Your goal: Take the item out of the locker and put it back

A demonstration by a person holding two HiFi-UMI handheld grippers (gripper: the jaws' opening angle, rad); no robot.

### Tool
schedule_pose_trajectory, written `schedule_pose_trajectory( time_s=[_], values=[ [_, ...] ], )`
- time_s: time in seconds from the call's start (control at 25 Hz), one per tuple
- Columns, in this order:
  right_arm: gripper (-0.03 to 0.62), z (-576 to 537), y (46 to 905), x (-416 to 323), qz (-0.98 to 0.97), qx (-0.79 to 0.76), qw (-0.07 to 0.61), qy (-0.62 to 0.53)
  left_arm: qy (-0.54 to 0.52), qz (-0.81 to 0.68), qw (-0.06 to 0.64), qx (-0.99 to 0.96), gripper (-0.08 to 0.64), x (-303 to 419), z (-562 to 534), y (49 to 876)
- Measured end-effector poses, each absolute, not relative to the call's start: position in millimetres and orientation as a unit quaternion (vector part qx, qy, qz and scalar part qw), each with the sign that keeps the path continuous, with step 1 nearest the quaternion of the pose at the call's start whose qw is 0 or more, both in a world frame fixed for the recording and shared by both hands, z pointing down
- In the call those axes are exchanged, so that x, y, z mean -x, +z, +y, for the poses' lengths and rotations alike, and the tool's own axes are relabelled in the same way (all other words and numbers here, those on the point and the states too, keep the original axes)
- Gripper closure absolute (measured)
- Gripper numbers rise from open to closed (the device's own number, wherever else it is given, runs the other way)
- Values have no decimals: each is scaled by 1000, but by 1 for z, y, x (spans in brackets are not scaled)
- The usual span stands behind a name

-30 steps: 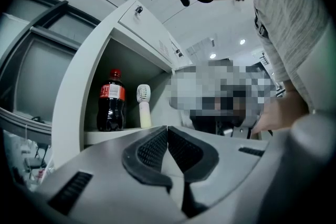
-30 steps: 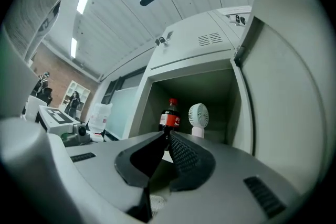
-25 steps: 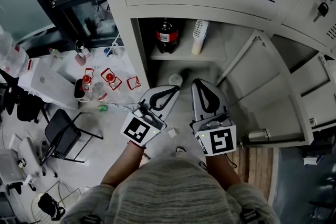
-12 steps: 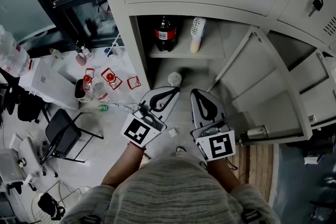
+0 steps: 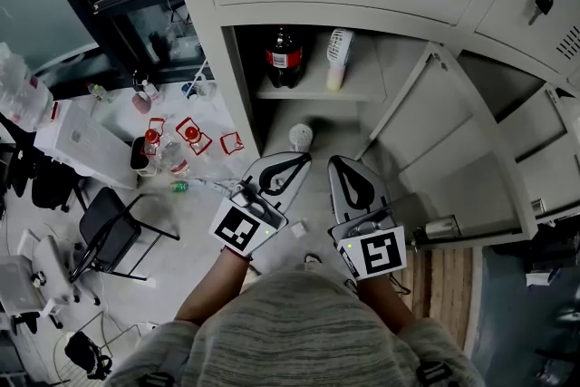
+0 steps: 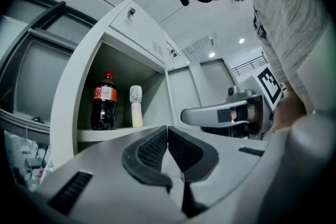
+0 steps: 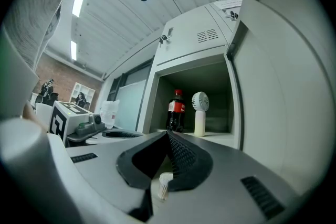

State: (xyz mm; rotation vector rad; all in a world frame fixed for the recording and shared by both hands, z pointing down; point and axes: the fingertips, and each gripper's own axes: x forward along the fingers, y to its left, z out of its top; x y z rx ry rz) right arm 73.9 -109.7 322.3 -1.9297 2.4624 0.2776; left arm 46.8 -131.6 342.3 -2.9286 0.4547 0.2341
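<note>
Standing upright on shelf: dark red-labelled cola bottle beside white handheld fan

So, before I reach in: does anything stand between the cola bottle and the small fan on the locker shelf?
Nothing: in the right gripper view, only bare shelf shows between the cola bottle and the small fan, which stand apart.

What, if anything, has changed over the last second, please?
The right gripper has drawn back slightly towards the person, away from the locker; its jaws are shut and empty. The left gripper stayed put, also shut and empty. The bottle and fan stand untouched on the shelf.
</note>
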Motion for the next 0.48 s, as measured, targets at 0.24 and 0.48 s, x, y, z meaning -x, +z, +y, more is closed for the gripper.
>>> schedule_pose_trajectory(
  time_s=[0.24,0.48],
  values=[
    [569,-109,322,-76,785,613,3,87,77,153,86,981,551,-47,-130,342],
    [569,-109,322,-77,786,612,3,86,74,151,89,982,551,-49,-129,342]
  ],
)
